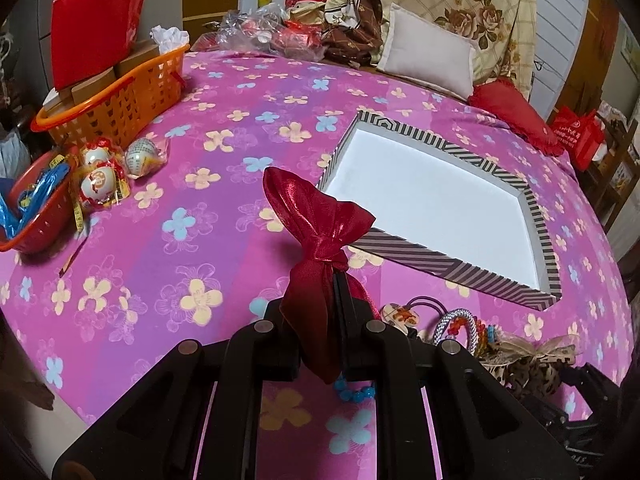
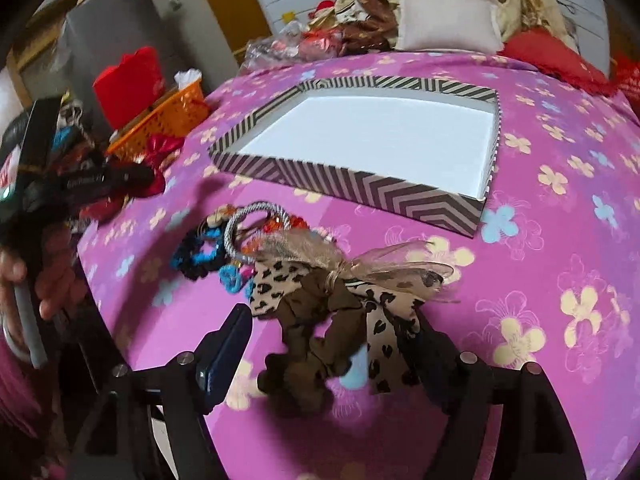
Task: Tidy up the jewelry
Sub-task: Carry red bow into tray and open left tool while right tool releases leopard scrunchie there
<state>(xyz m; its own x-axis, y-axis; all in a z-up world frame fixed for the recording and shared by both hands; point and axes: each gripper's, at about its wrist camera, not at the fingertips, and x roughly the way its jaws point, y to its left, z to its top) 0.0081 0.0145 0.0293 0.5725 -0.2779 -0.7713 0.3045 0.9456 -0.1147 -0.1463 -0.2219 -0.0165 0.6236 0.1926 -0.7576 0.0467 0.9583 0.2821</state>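
My left gripper [image 1: 334,296] is shut on a shiny red ribbon bow [image 1: 320,224] and holds it above the pink flowered cloth, left of the striped box [image 1: 404,258], whose white inside is bare. My right gripper [image 2: 332,340] is open, its fingers [image 2: 228,344] either side of a leopard-print bow with a brown scrunchie [image 2: 320,312]. Behind that bow lies a pile of hair ties and bracelets [image 2: 240,236], also low in the left wrist view [image 1: 456,324]. A blue bead bracelet [image 1: 354,394] lies under the left gripper. The left gripper with the red bow shows at the left of the right wrist view [image 2: 120,176].
An orange basket [image 1: 120,100] with cardboard boxes and a red bag stands at the far left. A red bowl [image 1: 36,208] and wrapped eggs [image 1: 100,176] lie near it. Pillows [image 1: 428,52] and plastic bags lie at the far edge. The striped box also shows in the right wrist view [image 2: 360,188].
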